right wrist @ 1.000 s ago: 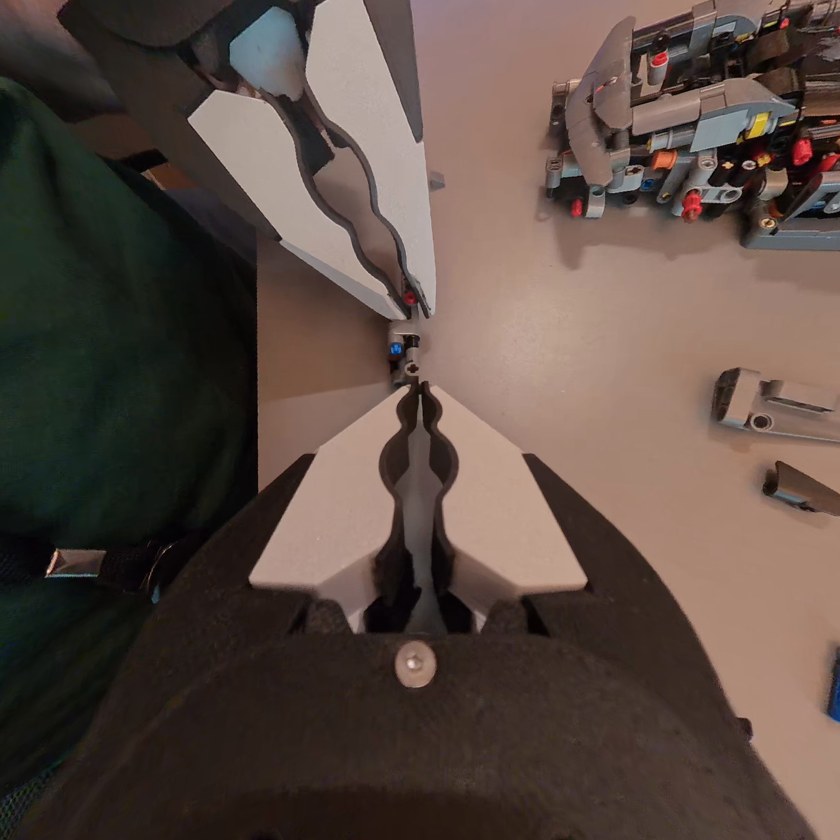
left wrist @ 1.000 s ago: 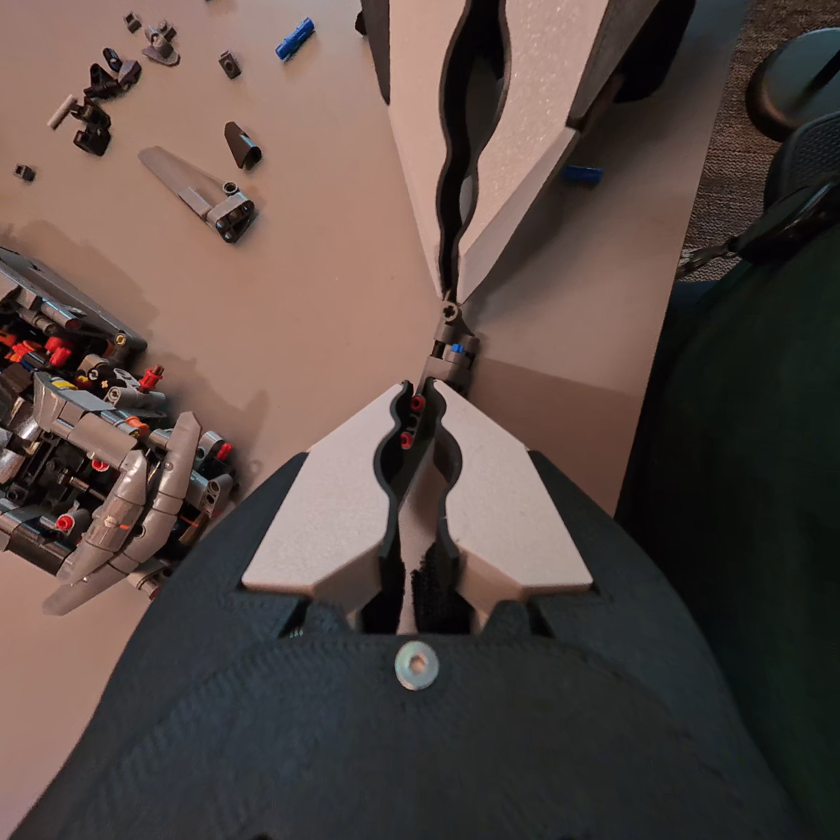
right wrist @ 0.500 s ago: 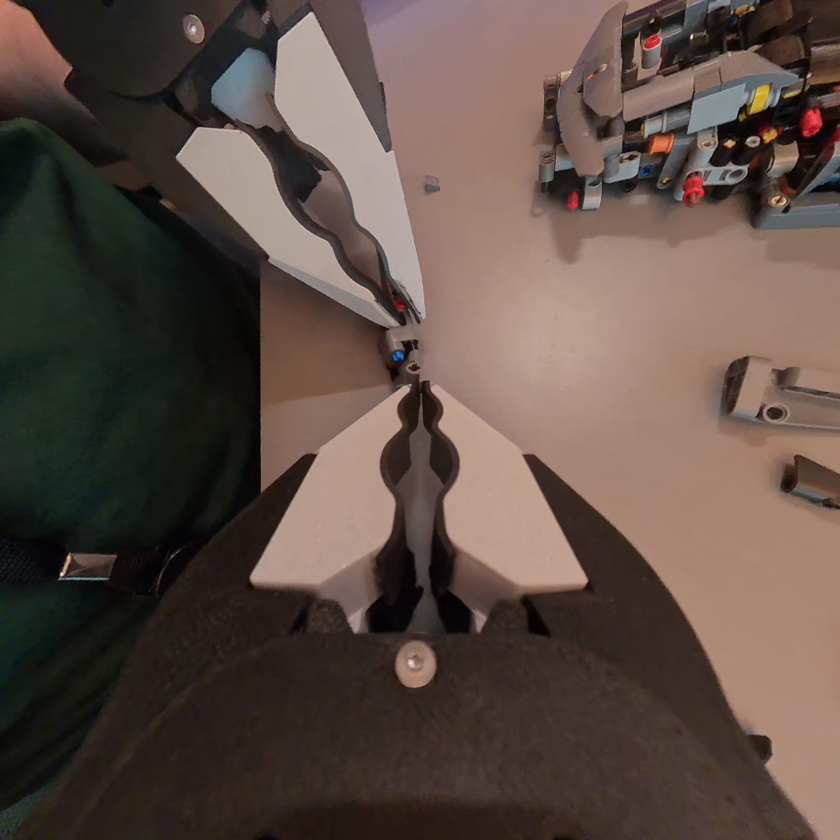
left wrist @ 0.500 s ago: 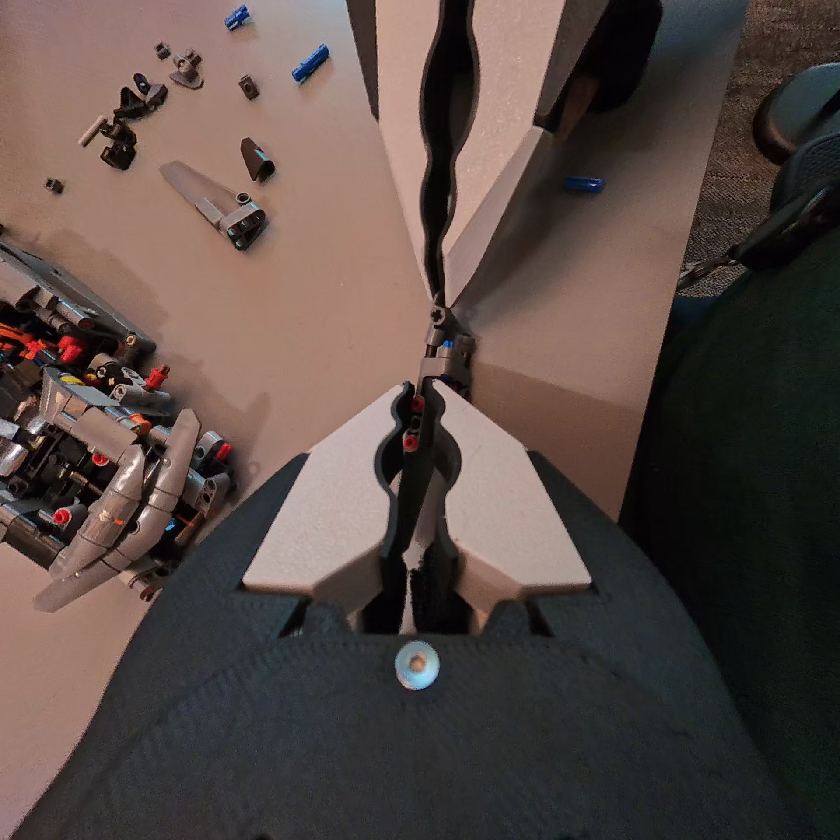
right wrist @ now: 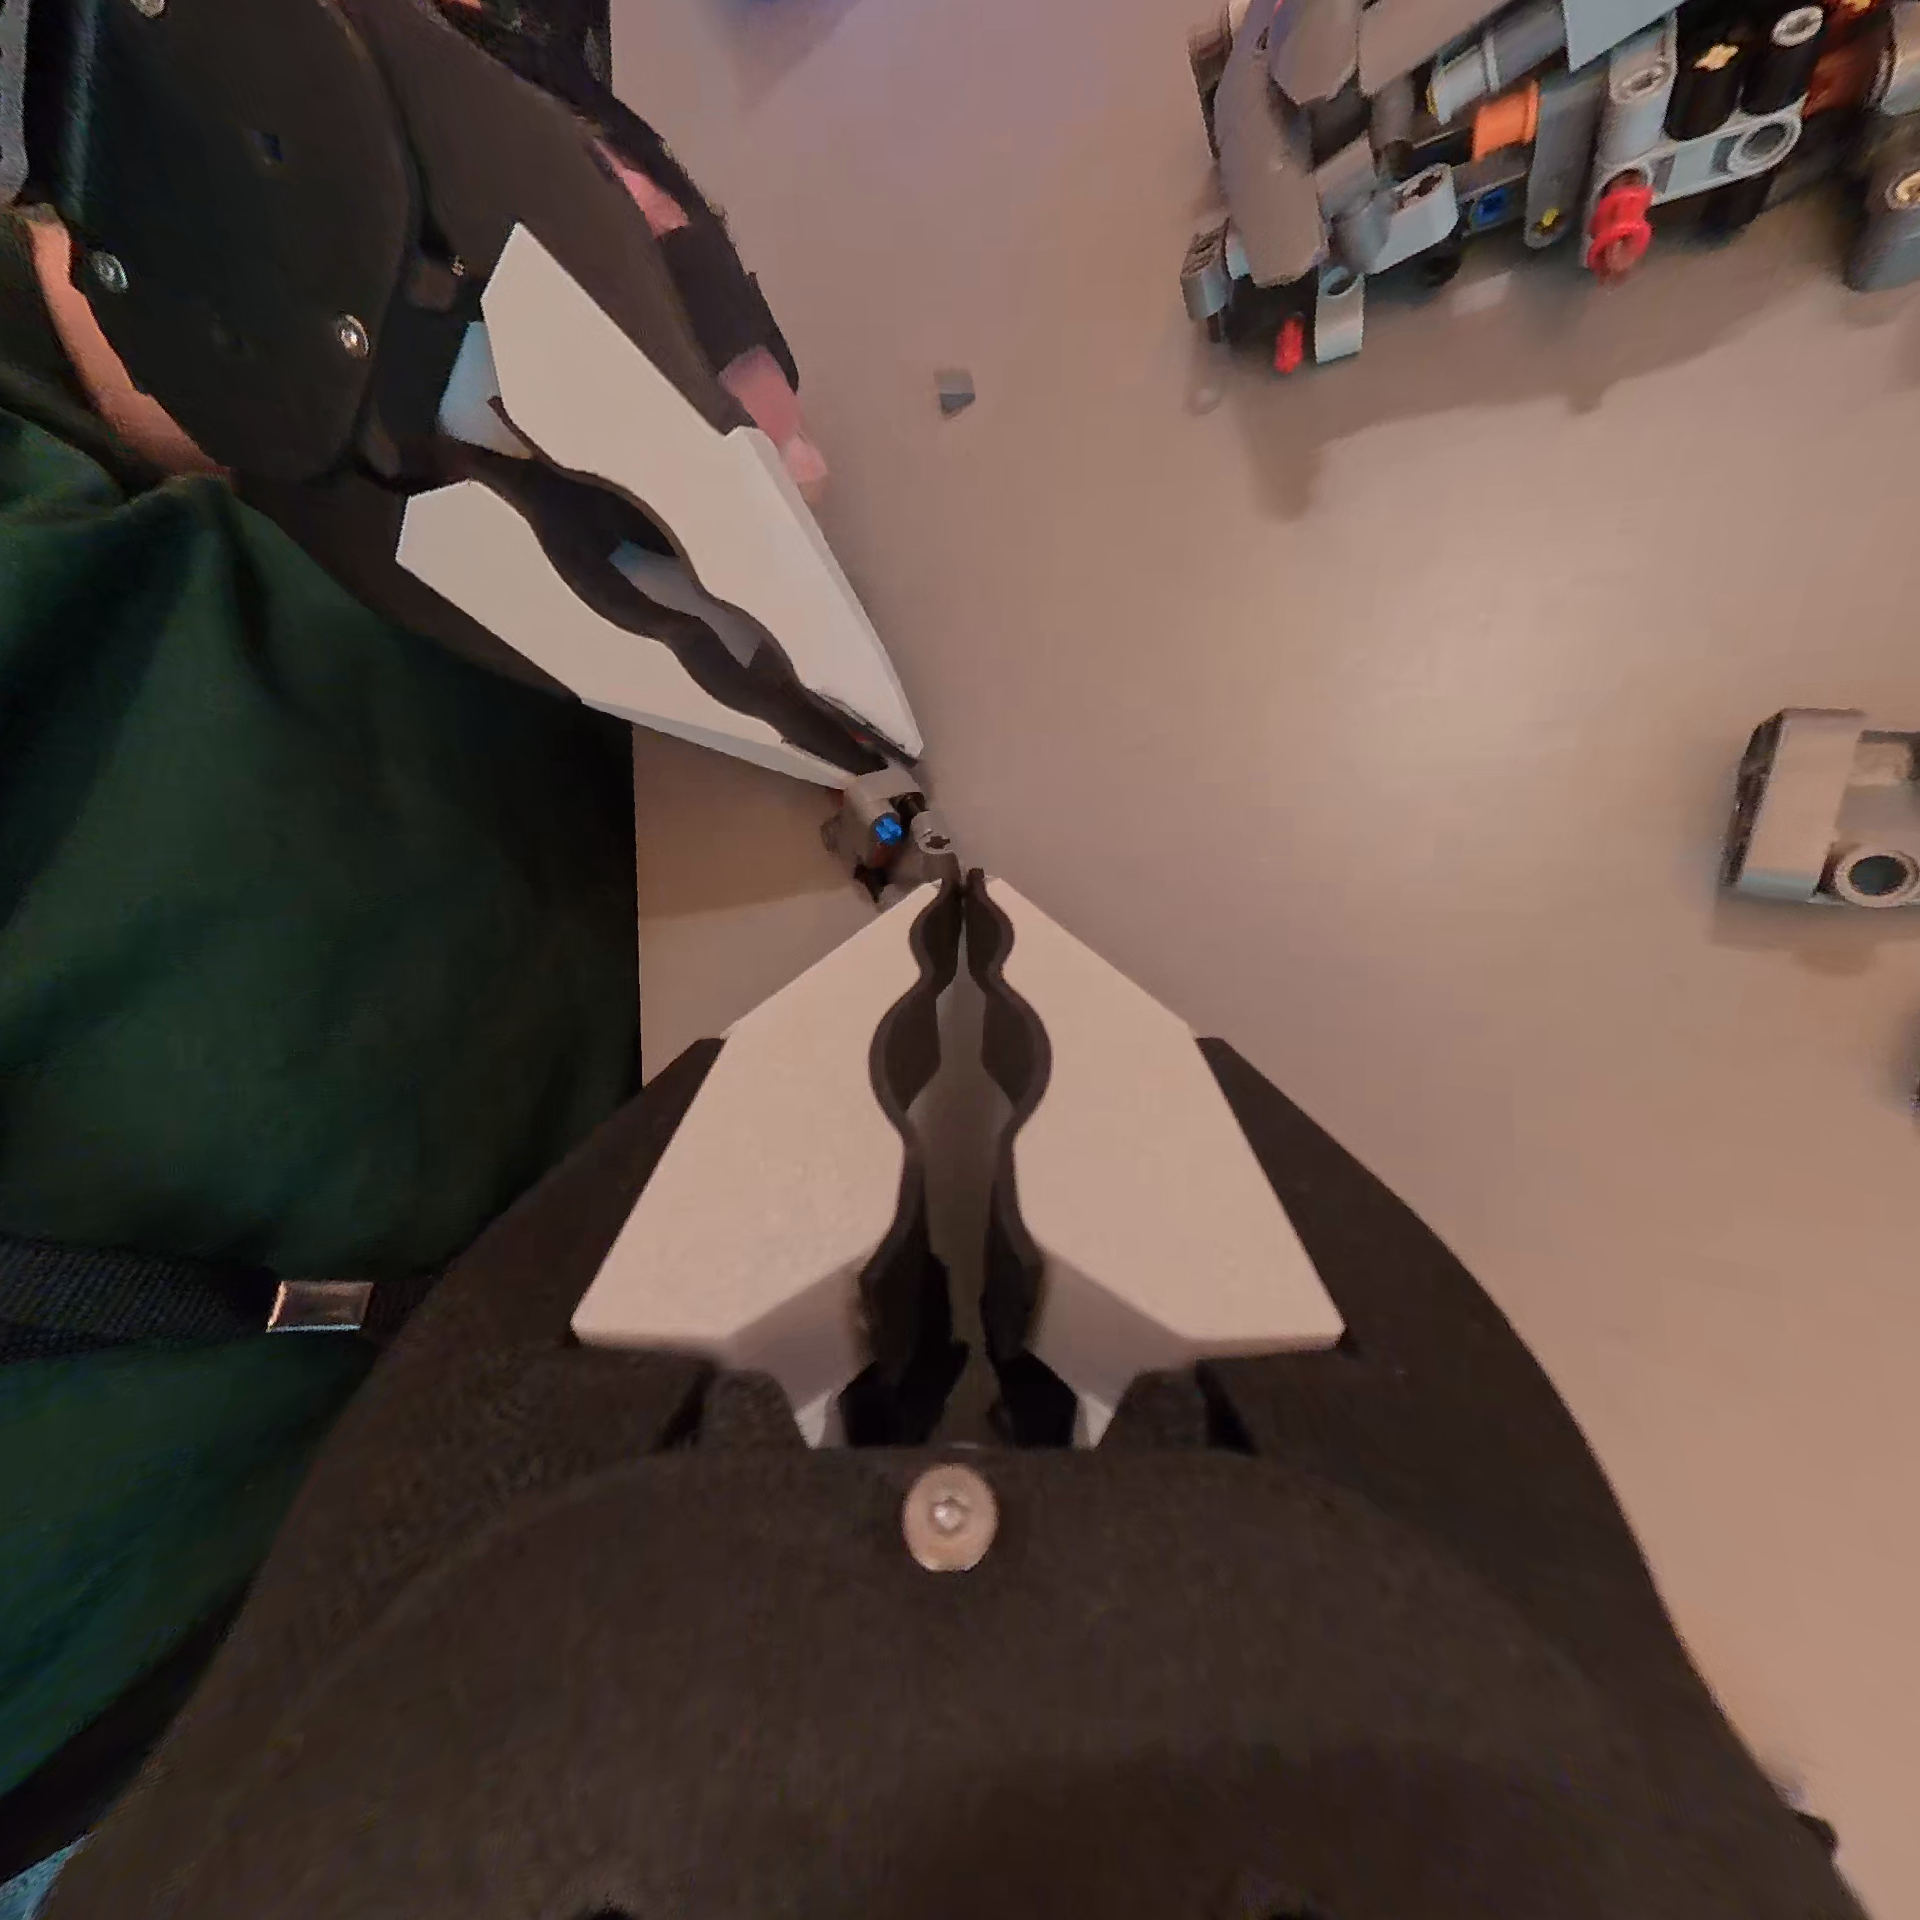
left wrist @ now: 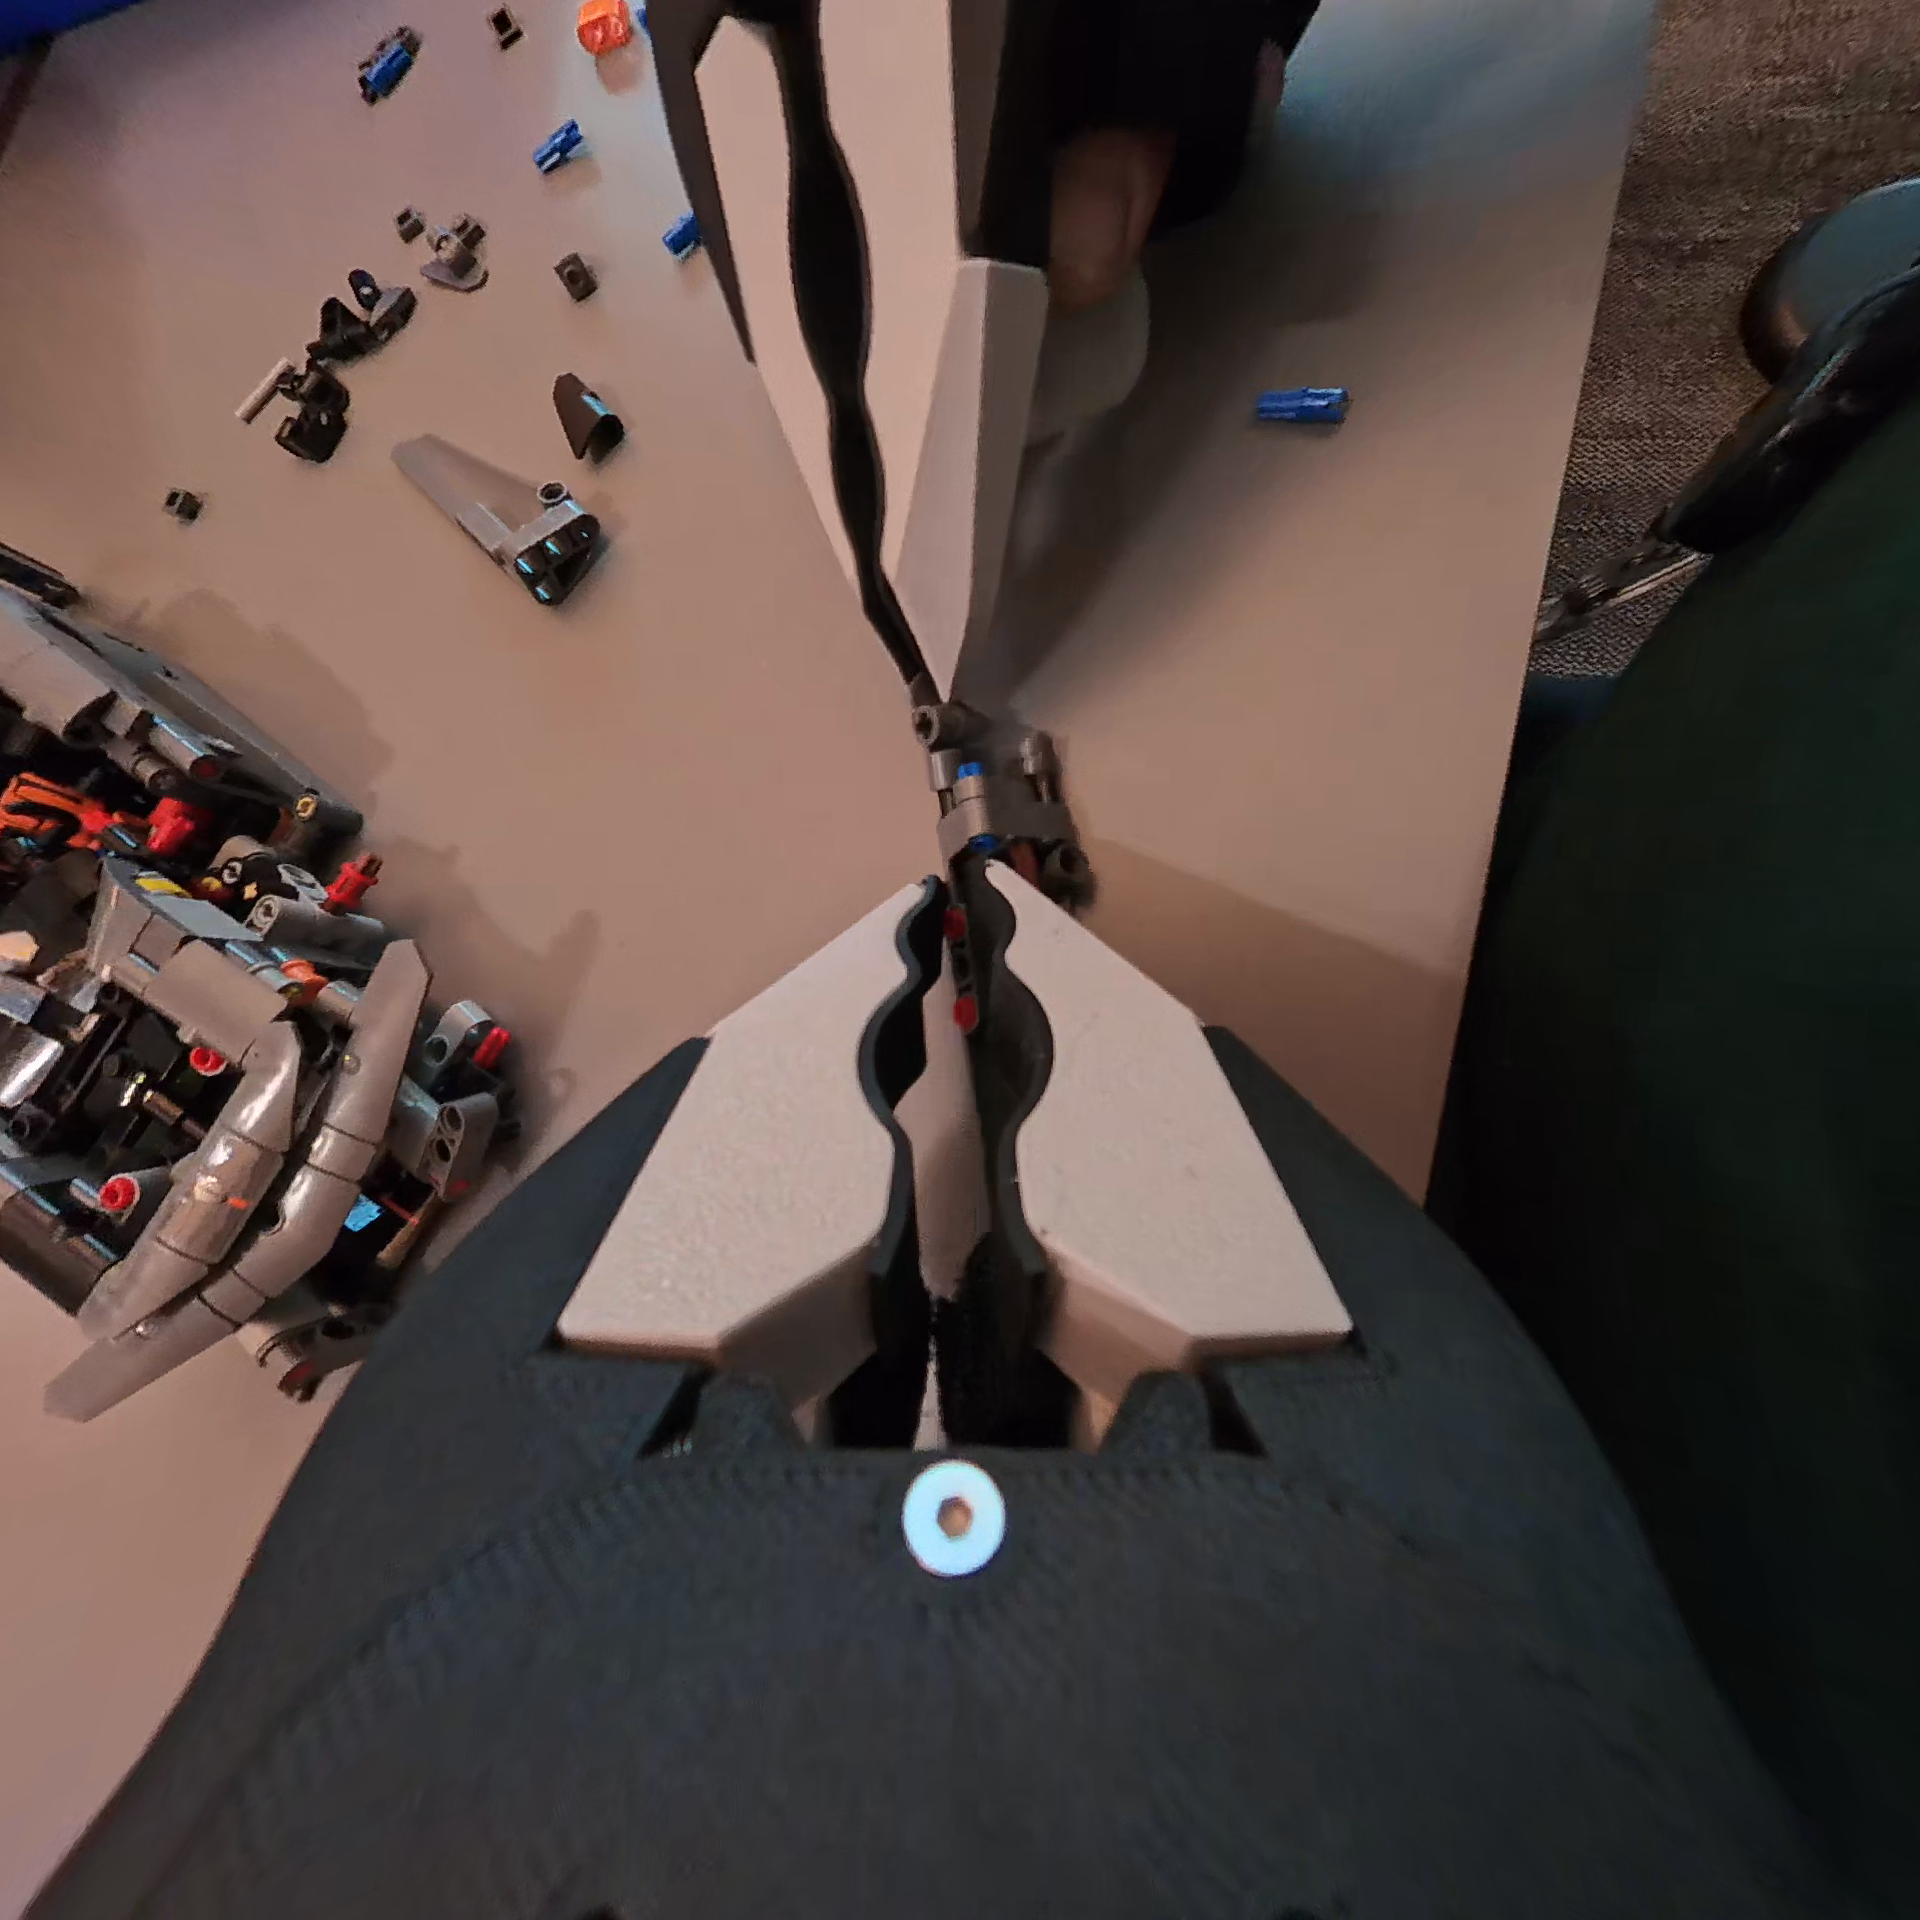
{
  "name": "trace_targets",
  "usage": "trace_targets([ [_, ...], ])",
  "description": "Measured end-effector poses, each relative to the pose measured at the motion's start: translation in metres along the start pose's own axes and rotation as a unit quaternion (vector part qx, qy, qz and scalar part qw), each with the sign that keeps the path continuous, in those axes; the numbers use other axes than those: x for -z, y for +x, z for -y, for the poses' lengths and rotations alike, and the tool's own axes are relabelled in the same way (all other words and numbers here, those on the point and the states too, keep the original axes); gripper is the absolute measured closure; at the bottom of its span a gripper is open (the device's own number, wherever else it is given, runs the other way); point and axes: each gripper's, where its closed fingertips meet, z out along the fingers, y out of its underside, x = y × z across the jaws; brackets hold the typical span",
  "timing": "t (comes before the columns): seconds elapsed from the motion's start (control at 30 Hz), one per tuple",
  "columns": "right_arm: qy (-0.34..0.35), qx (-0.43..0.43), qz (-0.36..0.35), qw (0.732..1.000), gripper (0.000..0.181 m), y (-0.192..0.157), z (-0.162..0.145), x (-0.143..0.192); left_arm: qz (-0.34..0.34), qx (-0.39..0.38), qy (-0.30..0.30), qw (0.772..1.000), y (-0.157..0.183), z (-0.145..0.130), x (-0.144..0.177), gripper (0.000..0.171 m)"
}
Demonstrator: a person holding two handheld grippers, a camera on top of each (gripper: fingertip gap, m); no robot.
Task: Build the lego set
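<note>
A small sub-assembly (left wrist: 987,800), a black beam with red pins, grey connectors and a blue pin, is held in the air between both grippers near the table's edge. My left gripper (left wrist: 961,888) is shut on its black beam. My right gripper (left wrist: 928,694) comes from the top of the left wrist view and is shut on the grey connector at the far end. In the right wrist view my right gripper (right wrist: 961,883) pinches that grey end of the sub-assembly (right wrist: 914,831), and the left gripper (right wrist: 896,764) reaches in from the upper left. The large grey model (left wrist: 208,1018) lies on the table at the left.
Loose parts lie on the table (left wrist: 675,790): a grey panel piece (left wrist: 499,509), a black curved piece (left wrist: 587,416), blue pins (left wrist: 1299,403), small black bits (left wrist: 322,384). The model (right wrist: 1538,135) and the grey panel piece (right wrist: 1818,821) show in the right view. A person in green (right wrist: 260,883) is at the table edge. My left and right fingertips are right by each other.
The sub-assembly has twisted between the grippers, showing more of its grey connectors. The left gripper has swung to a flatter angle in the right view. Both stay shut.
</note>
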Motion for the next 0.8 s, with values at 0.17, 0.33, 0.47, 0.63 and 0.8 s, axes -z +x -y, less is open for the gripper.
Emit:
trace_targets([
  [0.17,-0.011,-0.013,0.004,1.0,0.181,0.0038,-0.0004,-0.0023,0.005,0.003,0.012,1.0,0.002,-0.0012,-0.0009,0.171],
  [0.33,-0.024,-0.024,0.001,0.999,0.181,0.0068,-0.0039,-0.0037,0.012,0.002,0.022,1.0,0.0022,-0.0003,-0.0013,0.17],
  [0.47,-0.025,-0.028,0.0,0.999,0.181,0.0075,-0.0041,-0.0044,0.015,0.002,0.02,1.0,0.0021,-0.0006,-0.0012,0.17],
  [0.63,-0.025,-0.029,-0.002,0.999,0.181,0.0078,-0.0038,-0.0049,0.02,-0.001,0.02,1.0,0.0022,-0.0009,-0.0011,0.171],
  [0.8,-0.028,-0.033,0.003,0.999,0.181,0.0079,-0.0038,-0.0052,0.023,-0.003,0.019,1.0,0.0021,-0.0011,-0.001,0.17],
])
